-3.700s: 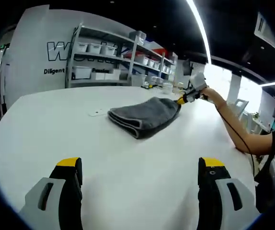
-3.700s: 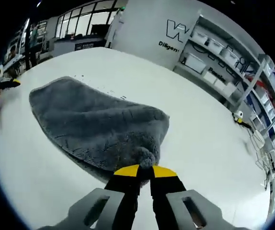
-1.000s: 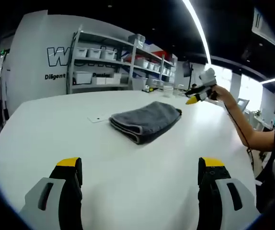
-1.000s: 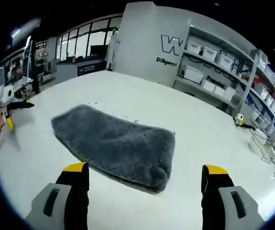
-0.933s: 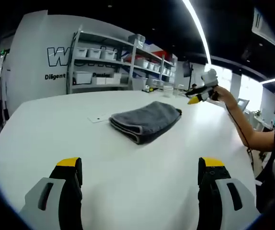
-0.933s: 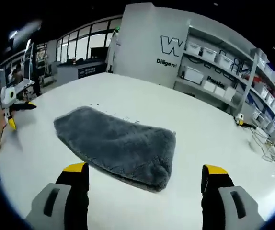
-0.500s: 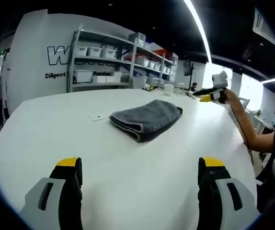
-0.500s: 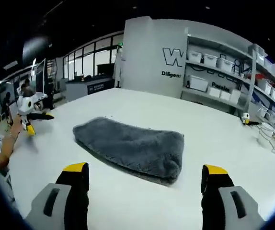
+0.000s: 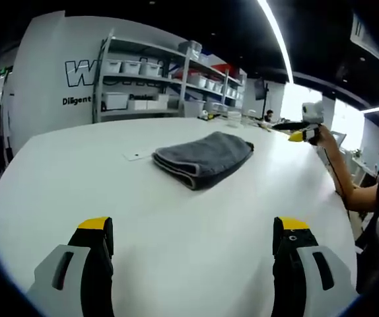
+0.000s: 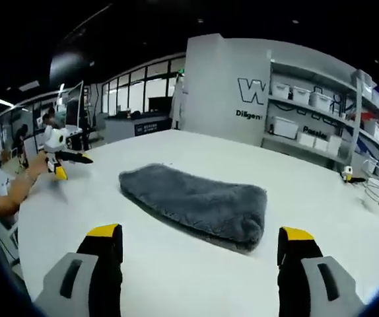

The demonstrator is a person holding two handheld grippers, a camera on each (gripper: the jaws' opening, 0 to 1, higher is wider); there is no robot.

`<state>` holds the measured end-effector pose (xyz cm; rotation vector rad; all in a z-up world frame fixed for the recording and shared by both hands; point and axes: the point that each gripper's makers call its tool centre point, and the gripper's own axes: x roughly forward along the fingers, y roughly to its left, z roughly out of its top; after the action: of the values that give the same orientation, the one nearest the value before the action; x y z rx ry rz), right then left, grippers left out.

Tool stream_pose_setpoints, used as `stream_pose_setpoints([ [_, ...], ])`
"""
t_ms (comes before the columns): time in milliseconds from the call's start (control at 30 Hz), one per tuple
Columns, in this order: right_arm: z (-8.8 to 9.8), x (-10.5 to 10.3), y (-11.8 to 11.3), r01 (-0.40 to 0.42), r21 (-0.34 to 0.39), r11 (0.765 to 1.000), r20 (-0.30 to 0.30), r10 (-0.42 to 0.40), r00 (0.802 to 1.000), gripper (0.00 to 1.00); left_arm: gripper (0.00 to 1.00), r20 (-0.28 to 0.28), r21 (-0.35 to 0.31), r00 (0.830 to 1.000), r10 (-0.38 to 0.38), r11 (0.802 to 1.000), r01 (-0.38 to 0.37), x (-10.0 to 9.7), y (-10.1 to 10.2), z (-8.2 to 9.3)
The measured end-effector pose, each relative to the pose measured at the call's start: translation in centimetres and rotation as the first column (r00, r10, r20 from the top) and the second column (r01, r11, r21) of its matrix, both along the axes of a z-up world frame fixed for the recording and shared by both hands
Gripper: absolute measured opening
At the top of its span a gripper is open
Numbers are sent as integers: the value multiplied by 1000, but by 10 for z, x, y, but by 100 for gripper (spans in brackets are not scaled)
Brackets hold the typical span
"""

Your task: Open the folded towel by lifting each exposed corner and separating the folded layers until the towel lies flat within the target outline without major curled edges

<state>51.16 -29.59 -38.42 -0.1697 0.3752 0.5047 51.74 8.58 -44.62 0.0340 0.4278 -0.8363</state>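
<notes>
Towel: grey towel (image 9: 204, 157) lies folded on the white table (image 9: 176, 231), layers stacked, folded edges facing the left gripper view; in the right gripper view it (image 10: 196, 205) reads as a long flattened mound with a rounded end toward the right.
Left gripper: left gripper (image 9: 193, 257) has its yellow-tipped jaws spread wide apart over bare tabletop, holding nothing, well short of the towel; in the right gripper view it (image 10: 61, 162) sits left of the towel, well apart from it, in a person's hand (image 10: 37, 165); from there I cannot tell how its jaws stand.
Paper slip: small white slip (image 9: 135, 156) lies flat on the table just left of the towel.
Right gripper: right gripper (image 10: 199, 264) has jaws wide apart and empty, tips near the towel's long edge but not touching; in the left gripper view it (image 9: 302, 132) is raised above the table, right of the towel and well clear.
Shelving: metal shelves (image 9: 150, 86) with white bins stand behind the towel, against a wall.
</notes>
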Motion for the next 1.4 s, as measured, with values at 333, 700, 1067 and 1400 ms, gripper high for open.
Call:
stream_pose_setpoints([
  [333,-3,5,5,-33,-18,999,59,35,998,99,99,-15,16,1000,3,1000,-2,3,1,-8],
  [700,-16,3,16,-81,-66,995,16,82,996,99,99,-8,28,1000,5,1000,-5,4,3,-10],
  [1067,-14,-3,22,-111,-97,989,16,113,994,99,99,-10,25,1000,12,1000,-12,7,-1,-10],
  [1400,-10,-11,38,-160,-74,984,22,162,987,99,97,-40,-51,997,71,996,-73,27,3,-3],
])
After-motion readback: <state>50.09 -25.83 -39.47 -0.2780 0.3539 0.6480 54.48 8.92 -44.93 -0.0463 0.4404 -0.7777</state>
